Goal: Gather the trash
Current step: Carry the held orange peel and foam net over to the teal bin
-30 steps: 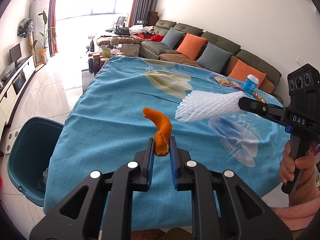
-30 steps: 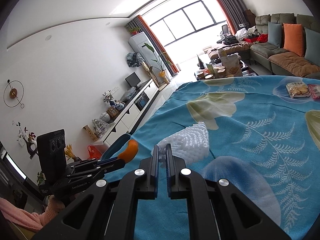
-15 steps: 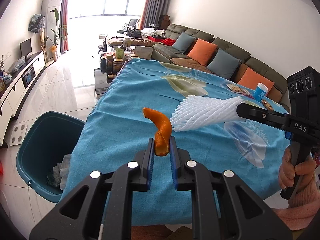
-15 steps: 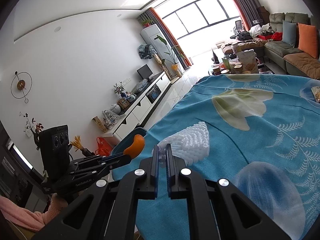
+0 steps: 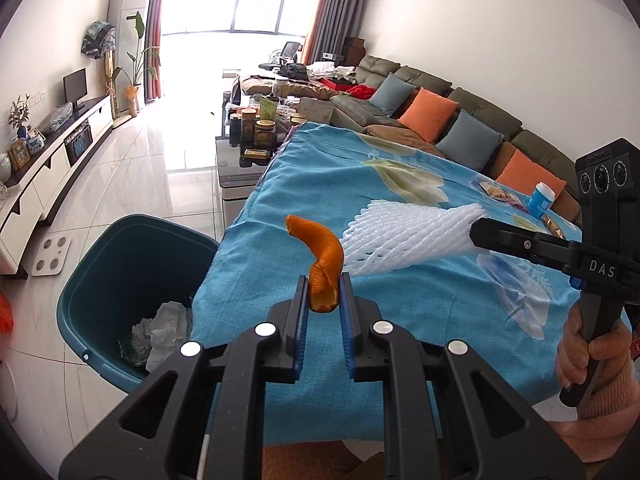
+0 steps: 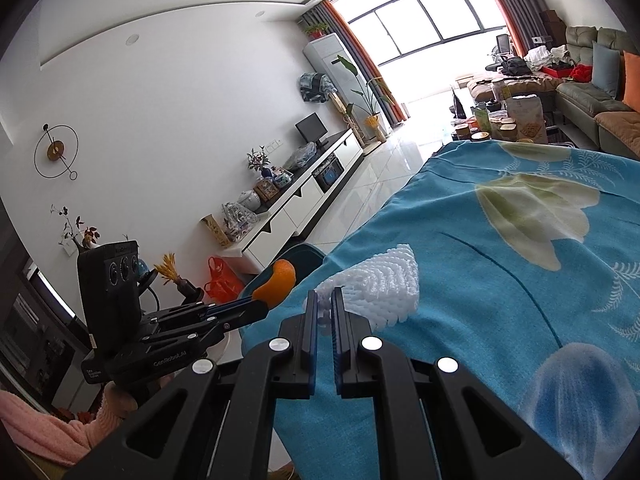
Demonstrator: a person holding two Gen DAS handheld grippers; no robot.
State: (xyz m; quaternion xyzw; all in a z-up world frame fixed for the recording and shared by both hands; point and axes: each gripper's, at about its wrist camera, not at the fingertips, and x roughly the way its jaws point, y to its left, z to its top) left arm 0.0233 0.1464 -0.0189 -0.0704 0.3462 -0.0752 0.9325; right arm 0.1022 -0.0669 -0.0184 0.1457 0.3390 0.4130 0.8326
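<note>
Blue-cloth worktop (image 5: 400,208), living room beyond. Nearest: my left gripper (image 5: 324,300), fingers clamped on the low end of a curled orange peel (image 5: 320,264) held above the worktop edge. Beside it: my right gripper (image 6: 324,308), fingers pinched on one corner of a white foam net (image 6: 384,284). Below left: teal bin (image 5: 80,280), tissue inside. Risk: either piece, gripped only at its tip, could slip or, let go too early, land on cloth or floor.
</note>
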